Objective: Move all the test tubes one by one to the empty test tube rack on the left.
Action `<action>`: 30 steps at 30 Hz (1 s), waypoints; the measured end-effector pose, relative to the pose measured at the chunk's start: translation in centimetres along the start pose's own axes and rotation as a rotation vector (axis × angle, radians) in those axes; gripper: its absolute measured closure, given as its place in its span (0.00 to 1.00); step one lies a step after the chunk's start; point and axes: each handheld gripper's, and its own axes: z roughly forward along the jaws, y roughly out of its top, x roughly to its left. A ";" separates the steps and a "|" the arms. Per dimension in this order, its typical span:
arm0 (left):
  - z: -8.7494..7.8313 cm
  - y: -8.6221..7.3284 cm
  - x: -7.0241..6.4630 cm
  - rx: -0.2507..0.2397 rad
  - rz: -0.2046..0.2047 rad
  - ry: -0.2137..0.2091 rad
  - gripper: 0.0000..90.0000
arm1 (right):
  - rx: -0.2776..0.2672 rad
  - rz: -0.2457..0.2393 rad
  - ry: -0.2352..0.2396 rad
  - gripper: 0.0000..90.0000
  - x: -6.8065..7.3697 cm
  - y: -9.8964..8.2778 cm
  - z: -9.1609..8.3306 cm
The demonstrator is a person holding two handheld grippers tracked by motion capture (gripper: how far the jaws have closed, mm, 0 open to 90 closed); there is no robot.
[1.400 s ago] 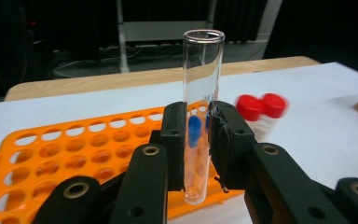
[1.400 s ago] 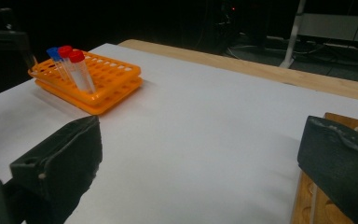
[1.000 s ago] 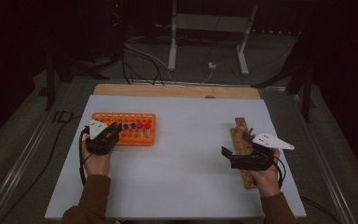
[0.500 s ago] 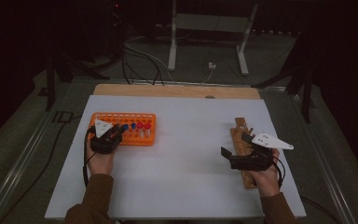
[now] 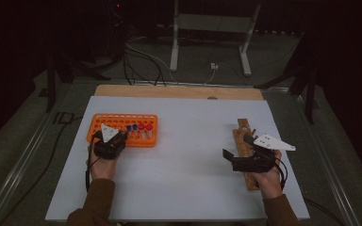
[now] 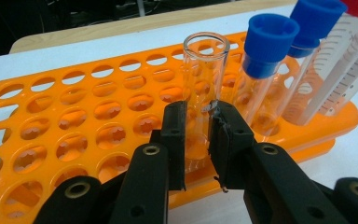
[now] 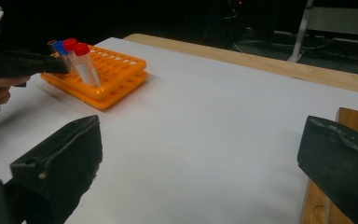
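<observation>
Open glass tube [image 6: 205, 88], no cap, stands upright in the orange rack [image 6: 74, 135], front row, right between the left gripper [image 6: 198, 140] jaws. Pads pinch it low, about mid-body; mouth sticks up above them. Just to the gripper's right: two blue-capped tubes [image 6: 265, 51], then a red-capped tube [image 7: 83, 58] further right, all in the same row.

Risks, judged from here:
- Glass w/ a tight pinch: too much squeeze could crack it.
- Lifting at a tilt would prob. bind the tube in its hole and drag the rack up or shift it; nothing holds the rack down.
- Nearest blue cap sits v. close to the right-hand jaw, so a sideways pull could knock it.
- Smooth wall, small contact area: tube may slip or swing once free.

Left gripper: narrow, clamped on the tube. Right gripper [image 7: 200, 163]: jaws wide apart, holding nothing, well off to the side by the wooden rack [image 5: 245, 155], over bare table [image 5: 188, 188].
</observation>
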 end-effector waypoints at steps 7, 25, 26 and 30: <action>0.1 -0.2 0.2 0.012 -0.015 -0.012 0.85 | -0.002 -0.002 0.002 0.01 0.0 0.0 0.0; -2.4 -1.0 1.3 -0.043 -0.165 -0.076 0.60 | -0.014 0.003 -0.007 0.01 -0.5 0.4 -0.3; -2.6 -1.0 1.3 -0.052 -0.169 -0.085 0.58 | -0.017 0.004 -0.008 0.01 -0.5 0.5 -0.4; -3.8 -0.9 1.0 -0.094 -0.181 -0.119 0.55 | -0.029 0.006 -0.019 0.01 -0.8 0.9 -0.6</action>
